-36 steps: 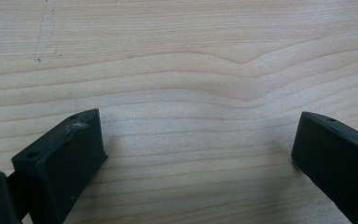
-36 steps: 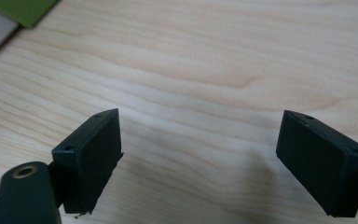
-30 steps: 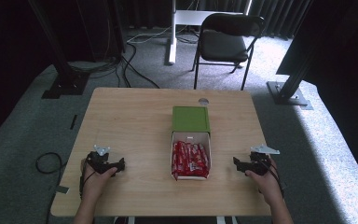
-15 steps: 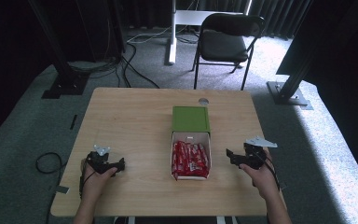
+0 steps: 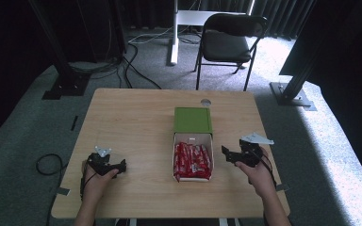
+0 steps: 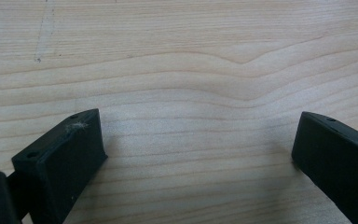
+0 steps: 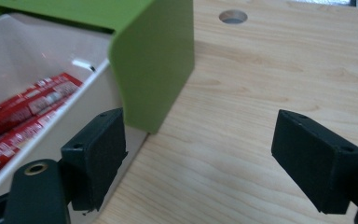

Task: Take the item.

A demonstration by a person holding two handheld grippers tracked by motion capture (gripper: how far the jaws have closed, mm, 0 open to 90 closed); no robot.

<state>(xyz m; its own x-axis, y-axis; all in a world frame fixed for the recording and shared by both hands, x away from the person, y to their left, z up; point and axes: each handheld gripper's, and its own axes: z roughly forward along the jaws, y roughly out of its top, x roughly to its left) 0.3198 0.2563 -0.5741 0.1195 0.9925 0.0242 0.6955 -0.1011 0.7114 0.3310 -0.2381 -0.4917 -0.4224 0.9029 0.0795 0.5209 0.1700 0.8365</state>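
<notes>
Now the right gripper [image 5: 229, 156] is closing in on the white box [image 5: 193, 175] of red packets [image 5: 192, 160], mid-table toward the near edge.
Its green lid [image 5: 193, 120] is lying flipped open on the far side, and in the right gripper view that lid [image 7: 154, 65] is hanging just past the left jaw, with the box wall [image 7: 70, 135] just beside that jaw. Both jaws are standing wide apart, gripping nothing. A good approach, I reckon, is lifting clear of the wall and coming down onto a single packet, squarely across it. Over on the left, the left gripper [image 5: 119, 166] is hovering low over bare table [image 5: 136, 122], jaws spread wide too, holding nothing.
</notes>
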